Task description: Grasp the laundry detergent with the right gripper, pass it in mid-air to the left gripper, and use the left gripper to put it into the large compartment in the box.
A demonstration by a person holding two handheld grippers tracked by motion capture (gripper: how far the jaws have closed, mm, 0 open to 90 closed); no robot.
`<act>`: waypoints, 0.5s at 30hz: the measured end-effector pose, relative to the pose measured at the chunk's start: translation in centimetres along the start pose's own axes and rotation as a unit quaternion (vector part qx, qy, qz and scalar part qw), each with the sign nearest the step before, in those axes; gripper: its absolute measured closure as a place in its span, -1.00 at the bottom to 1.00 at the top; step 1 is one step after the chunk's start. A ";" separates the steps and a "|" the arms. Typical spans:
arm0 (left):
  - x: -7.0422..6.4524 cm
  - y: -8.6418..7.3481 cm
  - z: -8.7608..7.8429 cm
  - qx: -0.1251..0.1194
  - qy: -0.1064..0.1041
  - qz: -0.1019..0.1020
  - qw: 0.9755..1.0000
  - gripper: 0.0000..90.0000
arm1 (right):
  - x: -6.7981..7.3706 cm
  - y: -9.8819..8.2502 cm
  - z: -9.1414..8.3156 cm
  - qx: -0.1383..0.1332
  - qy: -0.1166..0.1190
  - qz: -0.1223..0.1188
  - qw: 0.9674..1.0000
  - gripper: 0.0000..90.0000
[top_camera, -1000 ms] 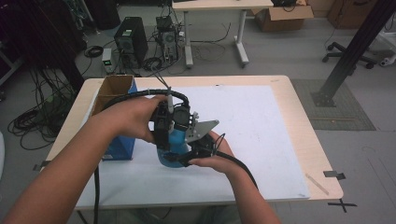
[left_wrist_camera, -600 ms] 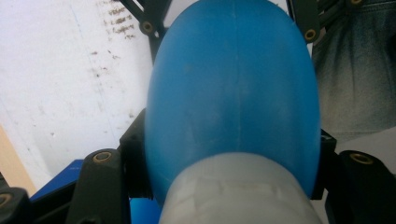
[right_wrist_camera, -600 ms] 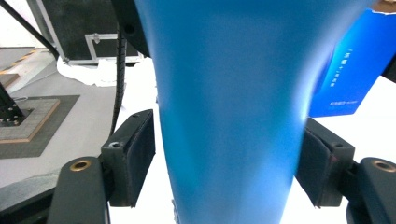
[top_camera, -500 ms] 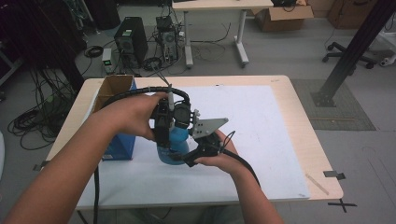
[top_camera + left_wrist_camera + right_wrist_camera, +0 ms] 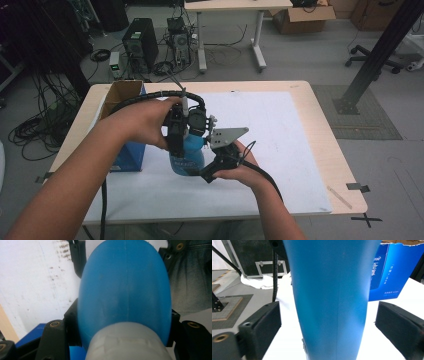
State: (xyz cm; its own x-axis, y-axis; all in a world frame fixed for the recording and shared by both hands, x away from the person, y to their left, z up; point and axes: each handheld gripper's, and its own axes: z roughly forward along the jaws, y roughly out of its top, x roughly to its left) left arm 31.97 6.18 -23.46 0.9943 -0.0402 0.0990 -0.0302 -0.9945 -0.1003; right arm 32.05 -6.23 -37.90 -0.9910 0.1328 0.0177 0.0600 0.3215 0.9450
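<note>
- blue bottle stands on the desk beside the blue box.
- my left gripper clamps its upper part.
- my right gripper: fingers just been opening, wide and clear of it.
- handover step; next i'd back the right away.

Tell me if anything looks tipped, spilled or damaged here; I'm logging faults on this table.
Nothing stands out. The blue bottle stands upright on the white sheet, the left gripper clamped near its top. The right gripper has just been opening, its jaws clear of the bottle between them. The blue carton stands beside it; no spill shows.
</note>
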 end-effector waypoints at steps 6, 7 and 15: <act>0.2 0.0 0.0 0.002 -0.002 -0.004 1.000 -0.14 | -0.1 0.1 -0.6 -0.007 0.015 0.002 1.000 -1.00; 0.2 0.0 0.0 0.003 -0.005 -0.005 1.000 -0.14 | -0.1 0.2 -0.8 -0.006 0.014 0.002 1.000 -1.00; 1.2 -0.9 -0.5 0.001 -0.040 -0.047 0.998 -0.14 | -0.6 0.3 -4.0 0.008 -0.008 -0.007 1.000 -1.00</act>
State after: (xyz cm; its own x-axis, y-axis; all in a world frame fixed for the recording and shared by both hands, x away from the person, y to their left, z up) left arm 33.16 6.97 -22.79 0.9977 0.0607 0.0293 0.0632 -0.9933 -0.0972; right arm 32.15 -9.90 -36.30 -0.9896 0.1441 -0.0006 0.0486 0.3376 0.9400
